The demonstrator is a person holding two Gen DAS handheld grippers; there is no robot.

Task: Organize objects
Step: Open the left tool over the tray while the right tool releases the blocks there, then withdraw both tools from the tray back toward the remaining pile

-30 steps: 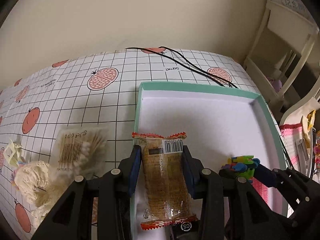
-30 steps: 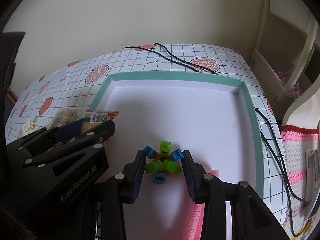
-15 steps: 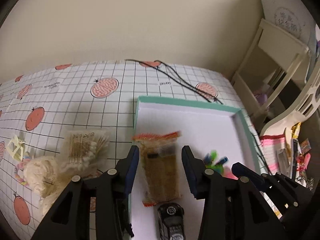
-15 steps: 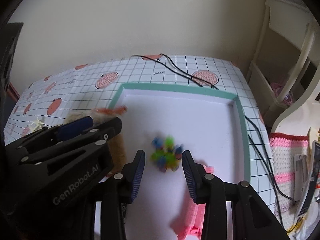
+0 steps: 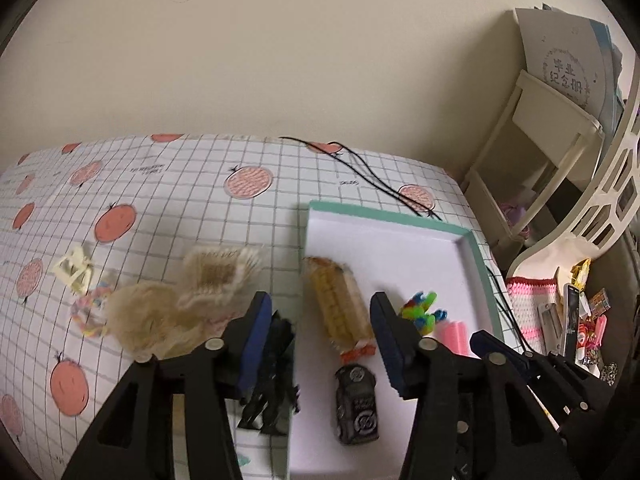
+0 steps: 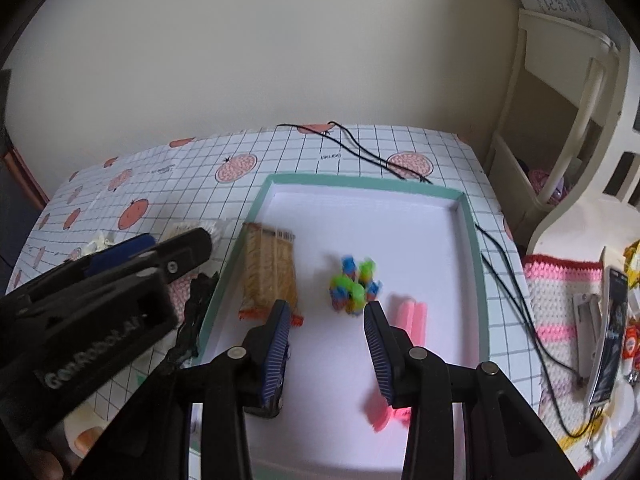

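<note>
Both claws are spread and pinch nothing: the left claw (image 5: 318,336) hangs above the near-left corner of the green-rimmed tray (image 6: 478,248), the right claw (image 6: 326,340) above the tray's near middle.

Inside the tray, the snack packet (image 6: 270,276) lies along the left wall, the black toy car (image 5: 356,404) just nearer than the packet, the colourful block toy (image 6: 352,284) near the middle, and a pink item (image 6: 412,314) just right of the toy.

Left of the tray, on the counter (image 5: 168,184), wait the things I judge yet to be sorted: the bag of cotton swabs (image 5: 218,272), a cream fluffy piece (image 5: 148,320) touching it, a pale hair clip (image 5: 74,270), a pastel braided ring (image 5: 90,312), and a black crinkled item (image 5: 268,380) against the tray's left rim.

The swab bag looks light, slack and slippery; pinching it across its filled middle should hold better than taking a loose edge. The fluffy piece looks soft and will squash, so a deep bite suits it. The clip seems rigid but thin, best taken across its body.
</note>
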